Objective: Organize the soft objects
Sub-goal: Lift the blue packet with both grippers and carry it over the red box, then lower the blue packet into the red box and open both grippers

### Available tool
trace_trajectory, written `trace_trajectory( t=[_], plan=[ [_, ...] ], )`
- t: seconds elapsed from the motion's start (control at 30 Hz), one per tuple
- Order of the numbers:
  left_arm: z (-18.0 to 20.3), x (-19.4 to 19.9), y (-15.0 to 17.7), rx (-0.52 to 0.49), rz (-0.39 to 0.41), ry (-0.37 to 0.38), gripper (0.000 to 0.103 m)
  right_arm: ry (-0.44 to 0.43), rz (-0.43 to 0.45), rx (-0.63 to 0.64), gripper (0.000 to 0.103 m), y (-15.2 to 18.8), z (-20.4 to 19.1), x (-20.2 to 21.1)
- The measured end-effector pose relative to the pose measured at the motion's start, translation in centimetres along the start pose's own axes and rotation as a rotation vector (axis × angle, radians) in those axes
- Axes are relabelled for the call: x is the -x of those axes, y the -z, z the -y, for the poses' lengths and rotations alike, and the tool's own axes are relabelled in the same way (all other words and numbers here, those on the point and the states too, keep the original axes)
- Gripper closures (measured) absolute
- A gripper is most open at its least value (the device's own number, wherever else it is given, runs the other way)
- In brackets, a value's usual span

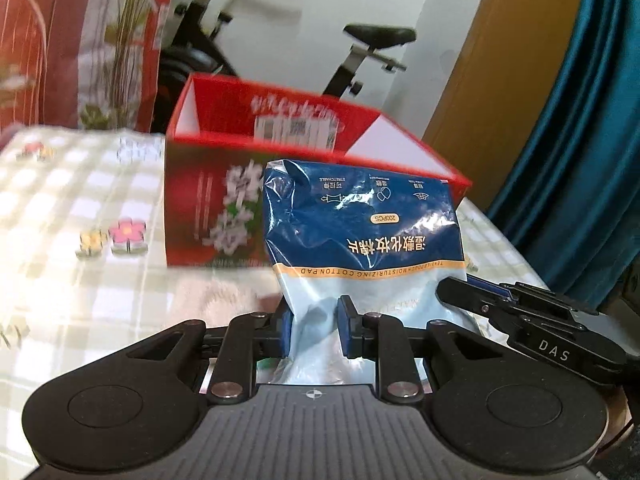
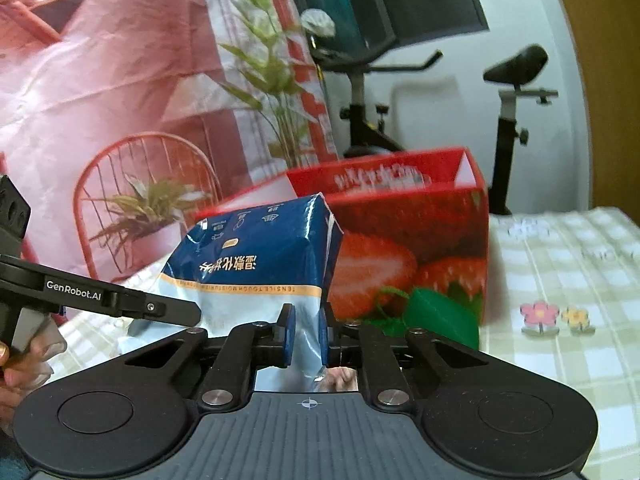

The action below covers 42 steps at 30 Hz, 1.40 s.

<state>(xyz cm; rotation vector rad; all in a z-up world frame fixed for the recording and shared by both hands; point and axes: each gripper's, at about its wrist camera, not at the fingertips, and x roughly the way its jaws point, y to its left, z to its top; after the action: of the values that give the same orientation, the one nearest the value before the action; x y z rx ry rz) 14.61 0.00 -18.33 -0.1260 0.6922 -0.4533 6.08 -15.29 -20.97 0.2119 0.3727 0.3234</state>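
Between the blue pads of the left gripper (image 1: pixel 314 330) the pale lower end of a cotton-pad bag (image 1: pixel 362 236) was pinched, its print upside down. Just right of it, the same end was clamped by the right gripper (image 2: pixel 307 336). Beyond both tools, a red strawberry box (image 1: pixel 224 196) was set open-topped on a checked tablecloth (image 1: pixel 72 208). A green object (image 2: pixel 436 314) was seen ahead-right of the right gripper.

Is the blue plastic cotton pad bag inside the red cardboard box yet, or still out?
Out. The blue plastic cotton pad bag is pinched by the left gripper and right gripper, in front of the red cardboard box.
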Motion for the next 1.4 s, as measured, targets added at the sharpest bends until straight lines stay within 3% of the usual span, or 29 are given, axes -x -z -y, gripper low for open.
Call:
trace_trajectory(
  t=[0.23, 0.47, 0.77, 1.0, 1.13, 1.4],
  plan=[
    [0.8, 2.7, -2.6, -0.039, 0.067, 0.017, 0.079, -0.022, 0.053, 0.058, 0.091, -3.5, -1.3, 1.5],
    [0.3, 3.1, -6.6, -0.034, 0.107, 0.031, 0.079, -0.054, 0.004, 0.122, 0.091, -8.4, -1.8, 0.1],
    [-0.4, 1.6, -11.2, -0.041, 0.151, 0.020, 0.079, -0.046, -0.006, 0.155, 0.091, -13.9, -1.2, -3.7],
    [-1.4, -1.8, -14.6, -0.023, 0.180, 0.003, 0.079, 0.029, 0.011, 0.257, 0.091, -16.8, -0.2, -8.5],
    [-1.9, -4.2, -15.5, -0.015, 0.164, -0.012, 0.079, 0.075, -0.013, 0.236, 0.091, -17.3, 1.3, -11.5],
    [-3.1, -9.6, -15.9, -0.005, 0.049, -0.030, 0.079, 0.130, -0.124, 0.164, 0.091, -16.0, 4.5, -16.1]
  ],
)
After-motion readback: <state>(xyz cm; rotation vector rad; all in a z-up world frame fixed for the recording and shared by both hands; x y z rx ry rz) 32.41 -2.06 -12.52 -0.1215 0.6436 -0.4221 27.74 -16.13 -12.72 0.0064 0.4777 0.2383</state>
